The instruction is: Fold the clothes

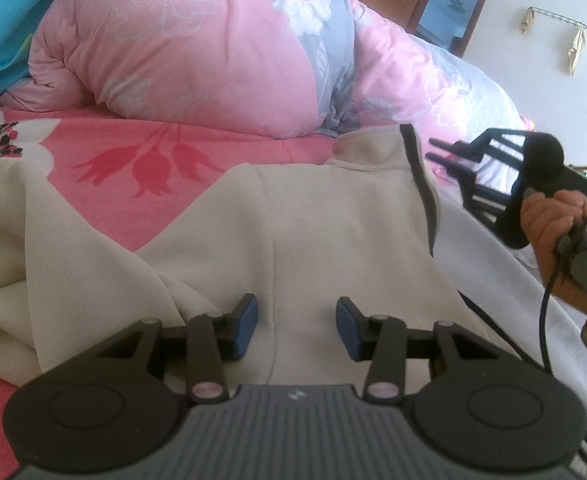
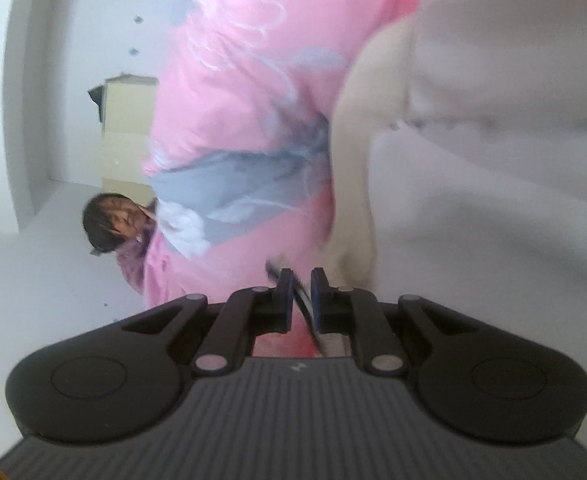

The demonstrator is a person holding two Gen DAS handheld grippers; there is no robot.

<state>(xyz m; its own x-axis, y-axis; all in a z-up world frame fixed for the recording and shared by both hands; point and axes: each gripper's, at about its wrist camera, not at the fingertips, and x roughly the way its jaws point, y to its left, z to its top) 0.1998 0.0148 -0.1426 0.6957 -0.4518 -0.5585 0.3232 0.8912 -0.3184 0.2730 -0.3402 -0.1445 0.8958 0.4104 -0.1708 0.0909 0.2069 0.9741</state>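
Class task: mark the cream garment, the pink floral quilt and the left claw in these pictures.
cream garment [image 1: 313, 216]: left wrist view, on its flat middle panel.
pink floral quilt [image 1: 181, 56]: left wrist view, on its bulging pink side.
left claw [image 1: 296, 326]: left wrist view, midway between its blue-padded fingertips.

One cream garment [image 1: 313, 216]; one pink floral quilt [image 1: 181, 48]; two cloths on wall rack [image 1: 555, 20]; two grippers.

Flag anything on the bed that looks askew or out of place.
The cream garment lies crooked and rumpled across the pink sheet, one side bunched at the left, its dark-trimmed edge slanting. The quilt is heaped behind it.
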